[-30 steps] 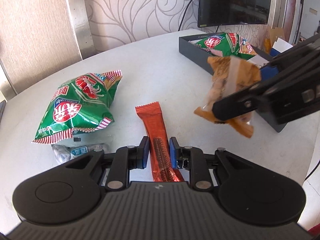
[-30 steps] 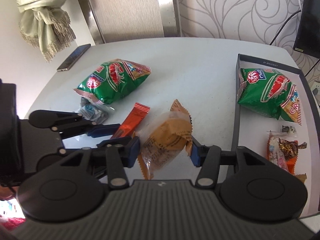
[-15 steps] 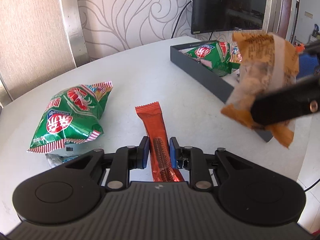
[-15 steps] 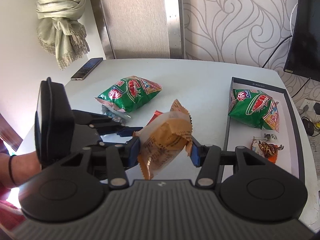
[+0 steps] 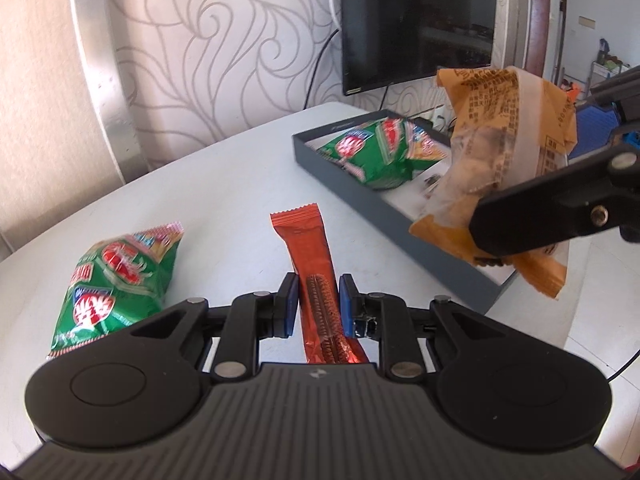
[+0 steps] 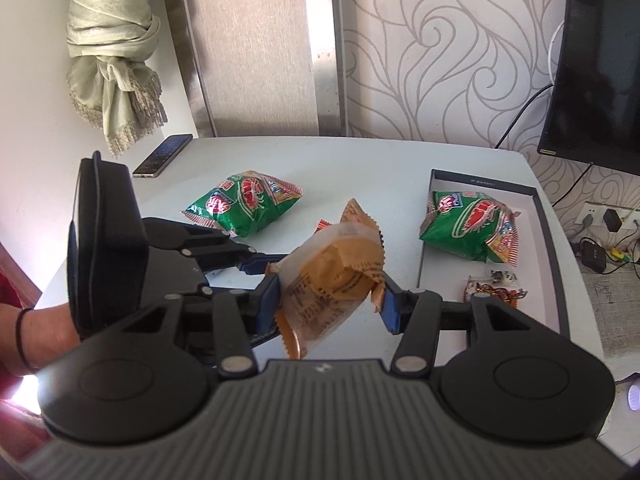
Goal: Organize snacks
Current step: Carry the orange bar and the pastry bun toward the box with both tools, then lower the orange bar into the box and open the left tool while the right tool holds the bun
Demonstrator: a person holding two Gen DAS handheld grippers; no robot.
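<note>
My left gripper [image 5: 319, 300] is shut on a long red snack bar [image 5: 312, 264], held above the white table [image 5: 224, 184]. An orange-and-clear pastry packet [image 6: 332, 276] hangs in my right gripper [image 6: 330, 300], whose pads press its two sides. In the left wrist view that packet [image 5: 492, 168] floats at the right, over the near edge of the dark tray [image 5: 360, 196]. The tray [image 6: 548, 248] holds a green chip bag [image 6: 472, 228] and small wrapped sweets [image 6: 492, 292]. A second green chip bag [image 5: 116, 276] lies on the table at the left.
A phone [image 6: 164, 156] lies at the table's far left corner. A knotted cloth [image 6: 112, 52] hangs on the wall behind it. A black screen [image 5: 416, 20] stands behind the tray. A person's wrist [image 6: 32, 336] shows at the left edge.
Both grippers have risen with their snacks. The pastry packet has moved up and right, over the tray's near edge. The red bar has lifted off the table.
</note>
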